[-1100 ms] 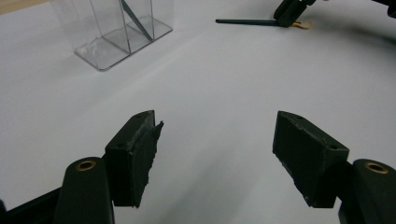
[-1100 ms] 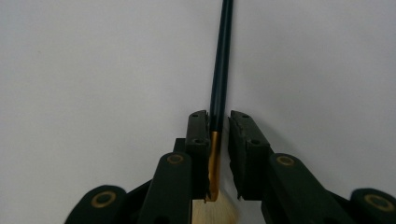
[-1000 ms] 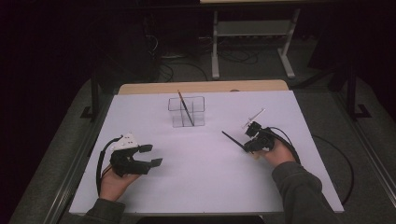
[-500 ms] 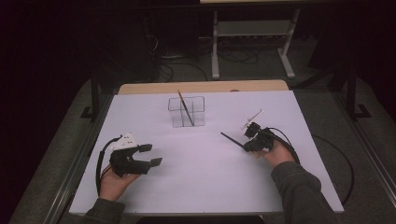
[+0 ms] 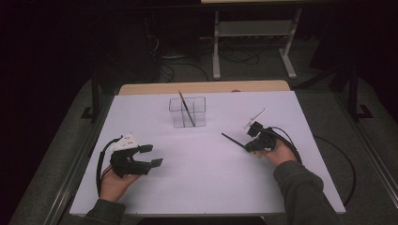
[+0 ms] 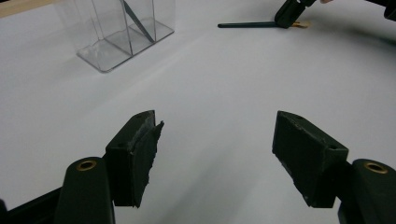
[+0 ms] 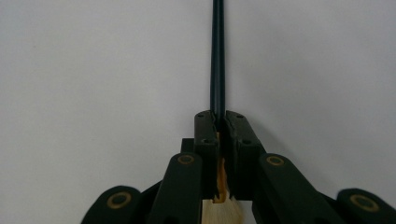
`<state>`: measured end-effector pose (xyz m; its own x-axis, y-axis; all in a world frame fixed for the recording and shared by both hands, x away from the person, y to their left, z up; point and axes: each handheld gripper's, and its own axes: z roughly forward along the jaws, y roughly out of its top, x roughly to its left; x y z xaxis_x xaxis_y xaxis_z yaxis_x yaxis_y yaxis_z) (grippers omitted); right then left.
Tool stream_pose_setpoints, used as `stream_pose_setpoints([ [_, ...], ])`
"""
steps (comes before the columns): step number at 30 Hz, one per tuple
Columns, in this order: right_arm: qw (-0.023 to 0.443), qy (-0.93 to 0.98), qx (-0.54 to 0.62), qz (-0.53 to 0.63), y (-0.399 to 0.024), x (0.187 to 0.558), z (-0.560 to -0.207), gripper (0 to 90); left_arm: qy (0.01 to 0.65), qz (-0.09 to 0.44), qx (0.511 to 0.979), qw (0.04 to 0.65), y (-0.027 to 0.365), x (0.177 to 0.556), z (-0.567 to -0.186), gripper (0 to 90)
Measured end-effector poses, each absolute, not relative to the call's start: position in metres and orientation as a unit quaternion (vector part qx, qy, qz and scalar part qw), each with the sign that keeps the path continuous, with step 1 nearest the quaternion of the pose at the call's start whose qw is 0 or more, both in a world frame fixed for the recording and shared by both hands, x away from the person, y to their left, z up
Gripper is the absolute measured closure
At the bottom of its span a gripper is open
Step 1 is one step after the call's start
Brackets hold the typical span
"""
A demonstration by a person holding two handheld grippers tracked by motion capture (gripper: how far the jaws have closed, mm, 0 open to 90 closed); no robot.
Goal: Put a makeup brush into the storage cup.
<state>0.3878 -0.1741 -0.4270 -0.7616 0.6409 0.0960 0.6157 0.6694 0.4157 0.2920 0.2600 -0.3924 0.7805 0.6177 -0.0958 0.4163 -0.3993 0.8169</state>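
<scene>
- 2 grippers on the white table (image 5: 202, 187), and the action is on the right: the right gripper (image 5: 251, 144) is clamped on a dark pencil (image 5: 233, 141), jaws having just been closing onto it.
- In the right gripper view the black pads are pinched tight around the pencil's (image 7: 217, 60) shaft (a pale wooden end peeks out behind them), and the dark shaft runs straight away from the camera over the white surface.
- From the high view the pencil sticks out of the jaws toward the table's middle, its tip low over the sheet; whether it touches I cannot tell.
- The left gripper (image 5: 151, 155) sits well apart on the near left side, jaws spread wide with nothing between them, bare table showing in the gap in the left gripper view.
- 1 clear plastic holder (image 5: 187, 112) stands upright toward the far middle, with another dark pencil (image 5: 186, 108) leaning tilted inside it.
- From the left gripper view, the holder (image 6: 122, 32) is up left, the held pencil (image 6: 247, 24) up right.
</scene>
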Motion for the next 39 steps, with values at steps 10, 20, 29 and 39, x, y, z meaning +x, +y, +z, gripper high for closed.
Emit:
stream_pose_setpoints([
  [10, 0.031, 0.912, 0.336, 0.233, -0.175, 0.384, -0.421, 83.5, 0.310, 0.111, 0.829, 0.452, 0.259, 0.292, -0.392, 30.1],
  [20, 0.018, 0.912, 0.318, 0.256, -0.174, 0.375, -0.410, 83.5, 0.309, 0.108, 0.830, 0.452, 0.257, 0.290, -0.392, 30.2],
  [29, 0.009, 0.916, 0.298, 0.269, -0.169, 0.367, -0.394, 83.5, 0.302, 0.108, 0.832, 0.452, 0.255, 0.290, -0.391, 30.2],
  [39, 0.006, 0.922, 0.266, 0.281, -0.165, 0.364, -0.380, 83.5, 0.298, 0.108, 0.832, 0.456, 0.253, 0.288, -0.388, 30.2],
])
